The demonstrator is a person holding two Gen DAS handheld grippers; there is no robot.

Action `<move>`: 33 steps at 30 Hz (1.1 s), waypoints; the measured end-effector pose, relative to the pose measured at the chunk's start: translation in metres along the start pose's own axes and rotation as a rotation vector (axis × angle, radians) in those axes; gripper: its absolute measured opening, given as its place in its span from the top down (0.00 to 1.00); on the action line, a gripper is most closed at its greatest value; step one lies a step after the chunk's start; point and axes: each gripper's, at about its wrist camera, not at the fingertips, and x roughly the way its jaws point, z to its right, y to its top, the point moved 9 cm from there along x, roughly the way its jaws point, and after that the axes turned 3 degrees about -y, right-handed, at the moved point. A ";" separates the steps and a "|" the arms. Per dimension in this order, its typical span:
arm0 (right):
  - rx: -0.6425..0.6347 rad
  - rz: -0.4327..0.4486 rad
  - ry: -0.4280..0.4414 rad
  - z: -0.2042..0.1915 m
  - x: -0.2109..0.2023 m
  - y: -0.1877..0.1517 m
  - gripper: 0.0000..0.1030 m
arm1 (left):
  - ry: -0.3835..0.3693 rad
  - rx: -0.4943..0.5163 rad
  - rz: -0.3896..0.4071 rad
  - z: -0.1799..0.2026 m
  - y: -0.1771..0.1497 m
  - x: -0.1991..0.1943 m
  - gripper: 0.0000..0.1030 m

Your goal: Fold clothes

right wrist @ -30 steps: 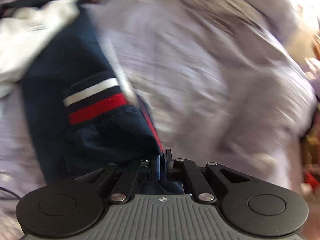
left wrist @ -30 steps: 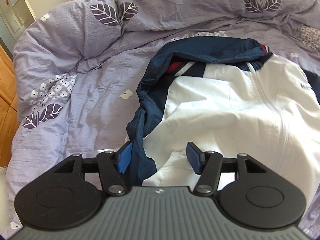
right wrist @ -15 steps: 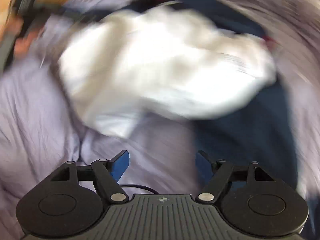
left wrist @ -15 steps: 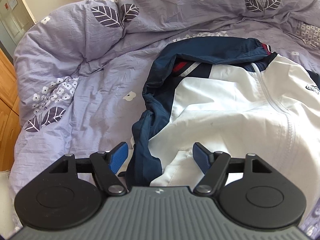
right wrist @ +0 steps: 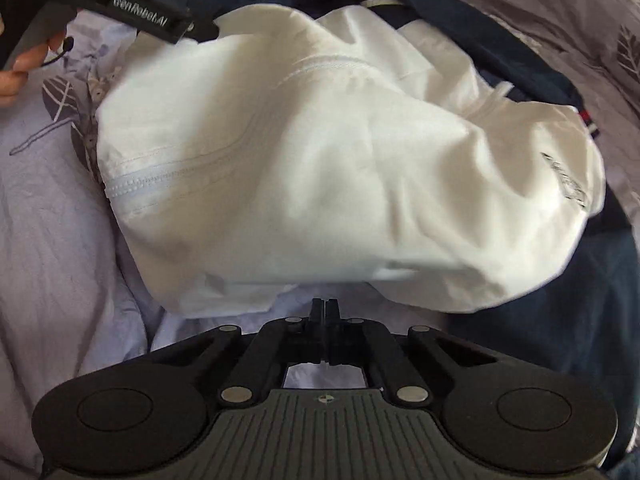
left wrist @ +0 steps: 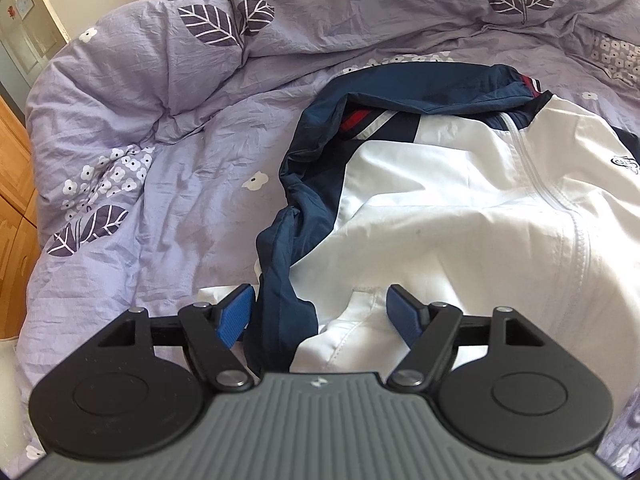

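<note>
One white and navy jacket (left wrist: 440, 200) is spread on the lilac floral duvet (left wrist: 160, 160). Its near hem and a navy sleeve (left wrist: 280, 280) are seen between the spread fingers of the left gripper (left wrist: 320, 316), whose jaws have just been opening. The right gripper (right wrist: 325, 312) is pressed together just below the jacket's white edge, apparently pinching nothing.

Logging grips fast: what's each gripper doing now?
Left gripper: open, jacket hem between its jaws, unpinched.
Right gripper: shut, holding nothing visible.
</note>
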 end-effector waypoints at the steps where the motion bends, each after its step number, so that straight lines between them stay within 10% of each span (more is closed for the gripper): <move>1: 0.012 0.005 -0.020 0.009 -0.012 -0.002 0.98 | -0.004 -0.003 0.001 0.000 0.001 -0.001 0.27; 5: 0.142 0.051 -0.221 0.090 -0.070 -0.011 0.98 | -0.019 -0.017 0.010 0.001 0.003 -0.002 0.26; 8: 0.088 0.016 -0.165 0.117 -0.083 -0.039 0.90 | -0.015 -0.004 0.009 0.005 0.001 -0.001 0.25; 10: 0.066 0.007 -0.023 0.076 -0.076 -0.051 0.58 | -0.004 0.013 0.008 0.009 -0.001 -0.001 0.25; 11: 0.051 0.019 0.011 0.056 -0.069 -0.047 0.22 | 0.001 0.022 0.009 0.010 -0.002 -0.001 0.25; 12: 0.035 0.035 0.042 0.037 -0.061 -0.043 0.17 | 0.004 0.029 0.009 0.011 -0.003 -0.001 0.25; 19: -0.042 0.185 0.062 -0.037 0.012 0.022 0.18 | -0.015 -0.039 -0.006 0.003 -0.006 -0.006 0.24; 20: -0.040 0.179 0.045 -0.037 0.017 0.026 0.31 | -0.018 -0.051 -0.008 0.002 -0.006 -0.006 0.24; 21: -0.006 0.162 0.045 -0.032 0.019 0.028 0.68 | -0.022 -0.059 -0.009 0.002 -0.006 -0.006 0.24; 23: 0.058 0.132 0.040 -0.022 0.021 0.031 0.84 | -0.036 -0.064 -0.010 0.002 -0.006 -0.008 0.24; 33: 0.438 0.149 -0.248 0.158 -0.071 0.018 0.90 | -0.131 -0.046 0.008 0.022 0.004 -0.007 0.15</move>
